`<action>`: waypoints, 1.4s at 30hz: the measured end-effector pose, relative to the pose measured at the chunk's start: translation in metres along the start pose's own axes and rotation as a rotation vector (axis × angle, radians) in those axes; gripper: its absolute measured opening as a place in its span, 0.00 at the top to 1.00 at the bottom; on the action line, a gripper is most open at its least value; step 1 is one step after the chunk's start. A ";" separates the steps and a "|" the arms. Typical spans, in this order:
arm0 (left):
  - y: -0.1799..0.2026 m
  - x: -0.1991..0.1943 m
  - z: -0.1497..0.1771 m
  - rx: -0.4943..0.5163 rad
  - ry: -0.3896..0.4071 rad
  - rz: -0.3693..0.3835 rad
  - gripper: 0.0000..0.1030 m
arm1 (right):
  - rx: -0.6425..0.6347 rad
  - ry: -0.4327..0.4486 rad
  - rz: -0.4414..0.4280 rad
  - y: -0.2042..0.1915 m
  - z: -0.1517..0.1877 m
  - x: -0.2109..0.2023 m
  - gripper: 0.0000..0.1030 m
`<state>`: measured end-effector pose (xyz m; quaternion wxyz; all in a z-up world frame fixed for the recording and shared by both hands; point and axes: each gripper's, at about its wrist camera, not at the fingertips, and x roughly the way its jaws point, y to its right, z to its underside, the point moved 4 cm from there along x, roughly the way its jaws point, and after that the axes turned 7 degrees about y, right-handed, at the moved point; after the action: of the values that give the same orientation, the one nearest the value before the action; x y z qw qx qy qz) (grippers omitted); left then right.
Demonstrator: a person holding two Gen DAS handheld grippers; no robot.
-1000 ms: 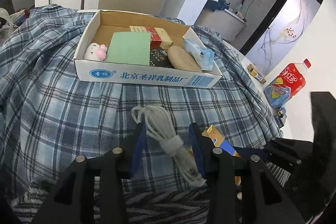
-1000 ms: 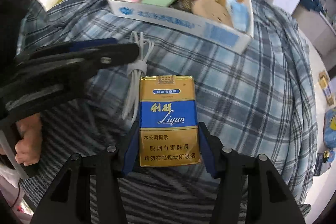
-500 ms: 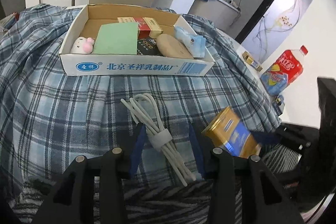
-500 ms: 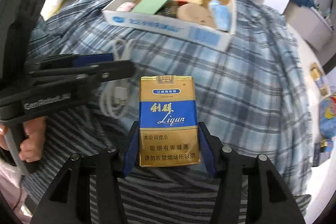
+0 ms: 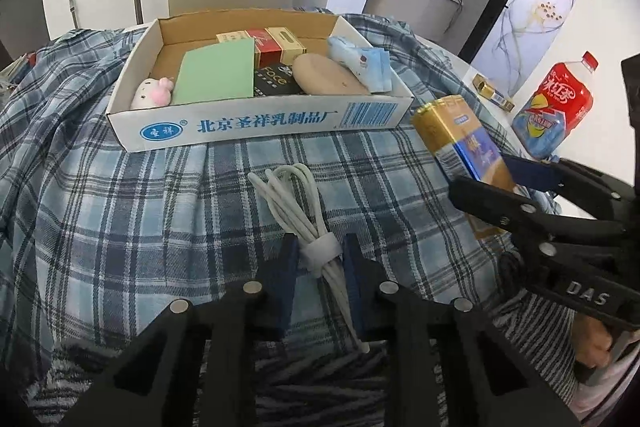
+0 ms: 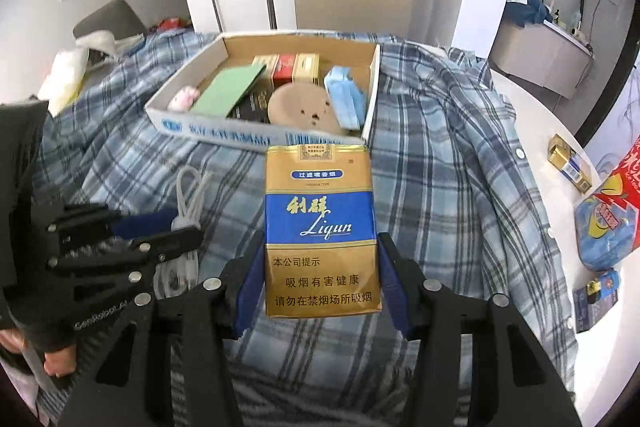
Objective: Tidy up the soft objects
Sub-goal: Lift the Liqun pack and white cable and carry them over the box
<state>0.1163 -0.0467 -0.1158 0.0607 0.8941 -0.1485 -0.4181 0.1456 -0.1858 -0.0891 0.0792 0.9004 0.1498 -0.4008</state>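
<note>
My left gripper [image 5: 320,259] is shut on a coiled white cable [image 5: 300,203] bound with a white strap, held just above the plaid cloth. It also shows in the right wrist view [image 6: 188,211]. My right gripper [image 6: 320,283] is shut on a gold and blue cigarette pack [image 6: 320,231], lifted above the cloth; the pack shows in the left wrist view [image 5: 464,143] too. An open cardboard box [image 5: 256,123] lies ahead, holding a green pad [image 5: 216,71], a pink and white plush [image 5: 152,93], a round tan pad [image 5: 324,79], a blue tissue pack [image 5: 360,61] and small cartons.
A blue plaid shirt [image 5: 100,207] covers the table. At the right, on the white tabletop, stand a red drink bottle [image 5: 556,107] and another gold pack [image 6: 570,163]. A chair with white bags [image 6: 92,39] is at the far left.
Both grippers have risen and moved toward the box, carrying the cable and the cigarette pack. The pack now sits close to the box's front right corner.
</note>
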 end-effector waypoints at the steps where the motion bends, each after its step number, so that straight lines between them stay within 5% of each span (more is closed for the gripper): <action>1: 0.000 -0.002 -0.001 0.001 0.011 0.002 0.78 | 0.005 0.012 -0.002 -0.001 0.001 0.001 0.49; 14: 0.020 -0.067 -0.015 0.108 0.355 0.013 0.78 | 0.028 0.248 -0.130 -0.005 -0.001 -0.024 0.49; 22: 0.031 -0.121 -0.025 0.141 0.489 -0.009 0.78 | -0.033 0.365 -0.082 -0.012 -0.008 -0.051 0.49; 33: 0.045 -0.170 -0.079 0.233 0.660 -0.087 0.78 | -0.023 0.647 -0.011 -0.020 -0.081 -0.119 0.49; 38: 0.043 -0.167 -0.116 0.244 0.738 -0.085 0.78 | 0.016 0.702 -0.005 -0.017 -0.118 -0.114 0.49; 42: 0.031 -0.144 -0.145 0.218 0.724 -0.083 0.78 | 0.018 0.682 0.025 -0.015 -0.145 -0.091 0.49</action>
<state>0.1338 -0.0324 0.0898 -0.0032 0.9904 -0.1248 -0.0592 0.1842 -0.1525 0.0755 0.0214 0.9850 0.1528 -0.0771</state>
